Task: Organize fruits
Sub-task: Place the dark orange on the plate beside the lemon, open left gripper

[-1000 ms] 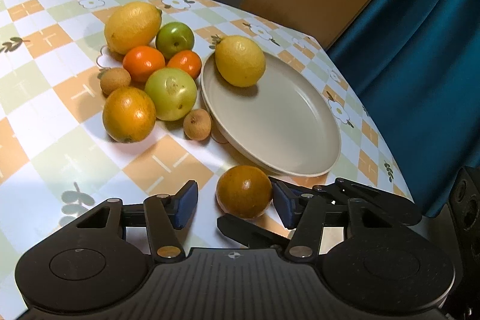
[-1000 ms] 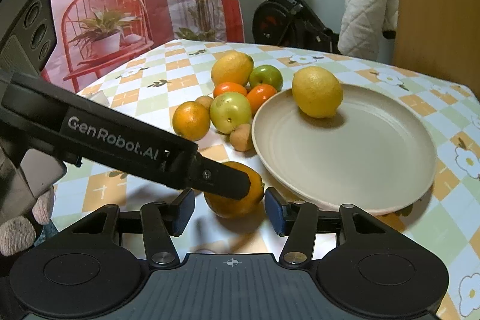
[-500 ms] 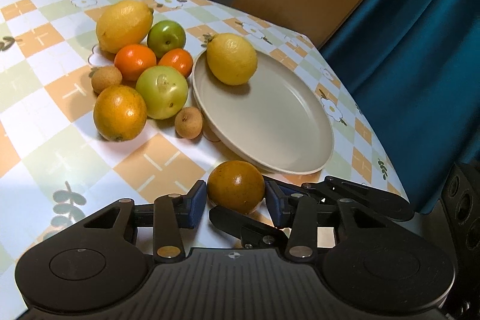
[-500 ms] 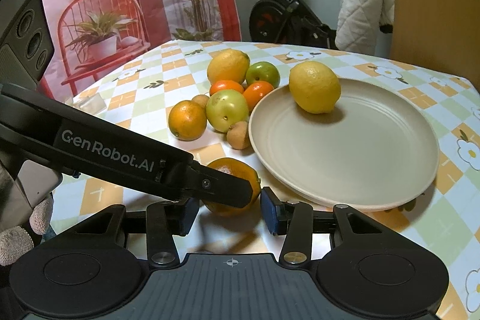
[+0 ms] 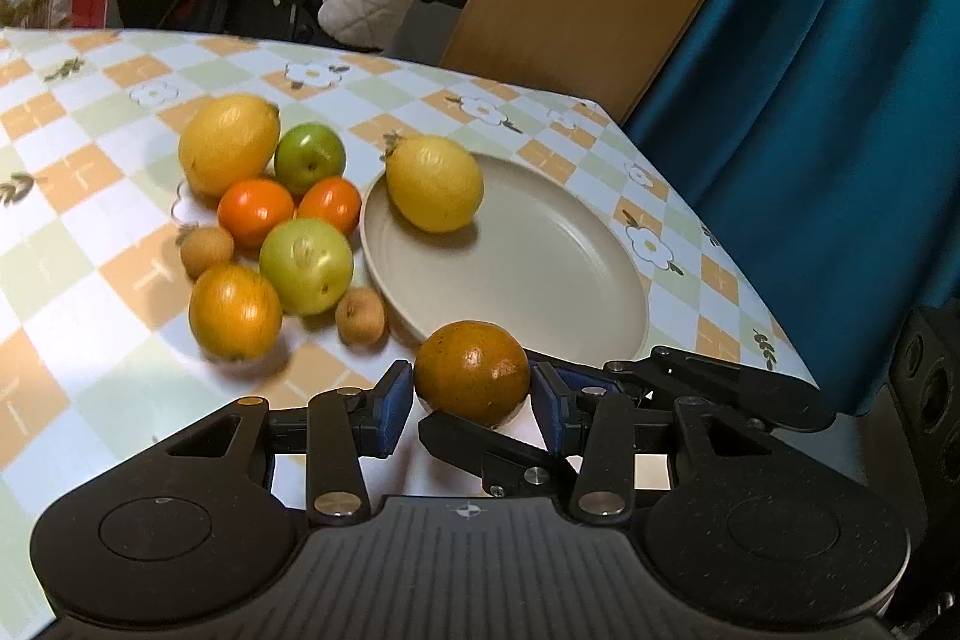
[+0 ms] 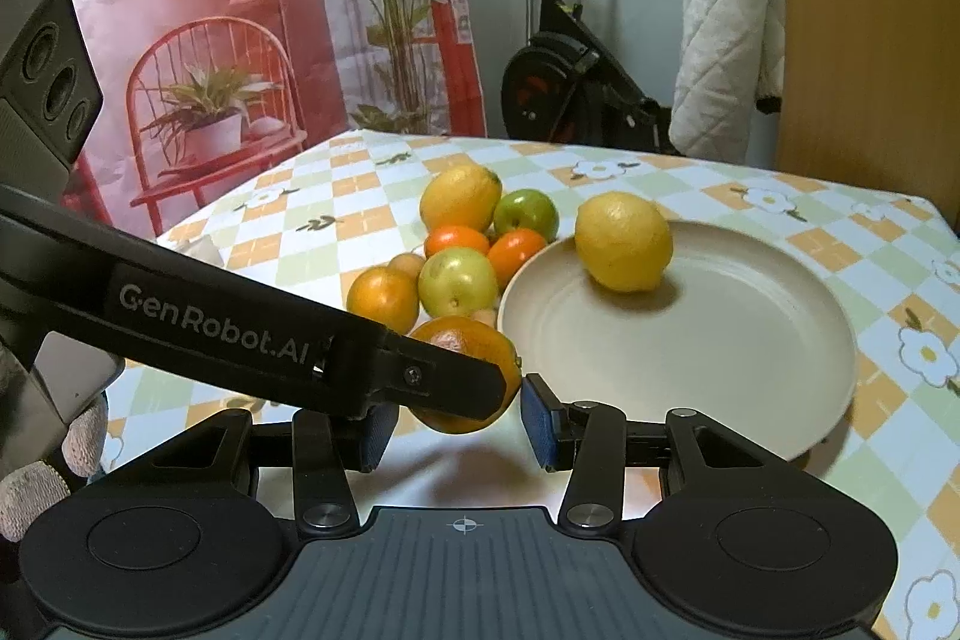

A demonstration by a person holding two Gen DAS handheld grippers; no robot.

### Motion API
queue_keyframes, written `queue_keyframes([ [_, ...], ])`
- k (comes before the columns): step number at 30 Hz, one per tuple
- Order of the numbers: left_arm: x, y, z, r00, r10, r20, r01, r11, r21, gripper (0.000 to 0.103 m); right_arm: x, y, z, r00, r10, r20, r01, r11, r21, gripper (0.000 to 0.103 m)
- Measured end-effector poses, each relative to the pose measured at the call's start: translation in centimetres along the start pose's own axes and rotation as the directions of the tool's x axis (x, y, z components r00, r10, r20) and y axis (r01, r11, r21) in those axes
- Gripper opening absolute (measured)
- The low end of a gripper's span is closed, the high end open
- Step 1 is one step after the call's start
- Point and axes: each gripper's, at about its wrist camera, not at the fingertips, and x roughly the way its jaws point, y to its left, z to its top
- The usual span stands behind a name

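Observation:
A dark orange (image 5: 472,372) sits between the pads of my left gripper (image 5: 471,397), which is shut on it and holds it just off the table near the plate's front edge. The same orange (image 6: 480,340) shows in the right wrist view, partly hidden by the left gripper's finger (image 6: 252,334). My right gripper (image 6: 459,427) is open right below it, not touching. A beige plate (image 5: 540,268) holds one lemon (image 5: 433,183). Left of the plate lie several fruits: a lemon (image 5: 228,143), a green apple (image 5: 309,158), two small oranges, a green fruit (image 5: 306,265), an orange (image 5: 234,310).
Two small brown fruits (image 5: 360,314) lie among the cluster. The table's right edge (image 5: 750,280) runs close to a teal curtain (image 5: 840,100). A wooden board, a quilted cloth and an exercise bike (image 6: 570,82) stand behind the table.
My left gripper closed on the dark orange and lifted it off the table. The right gripper stayed open beneath it.

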Motion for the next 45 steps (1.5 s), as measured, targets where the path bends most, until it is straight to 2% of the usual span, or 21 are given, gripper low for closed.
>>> queue_keyframes([
  [9, 1.7, -0.8, 3.1, 1.0, 0.026, 0.011, -0.027, 0.997, 0.067, 0.046, 1.1, -1.7, 2.0, 0.999, -0.029, 0.036, 0.029, 1.0, 0.005, 0.041],
  [23, 6.7, 0.4, 6.1, 0.997, 0.065, -0.047, -0.062, 0.997, 0.055, 0.046, 5.7, -5.1, 3.2, 0.999, -0.046, -0.006, 0.046, 0.998, 0.049, 0.041],
  [45, 8.4, 0.9, 6.4, 0.994, 0.097, -0.058, -0.094, 0.994, 0.061, 0.046, 8.2, -5.7, 3.6, 0.996, -0.073, -0.053, 0.076, 0.995, 0.062, 0.042],
])
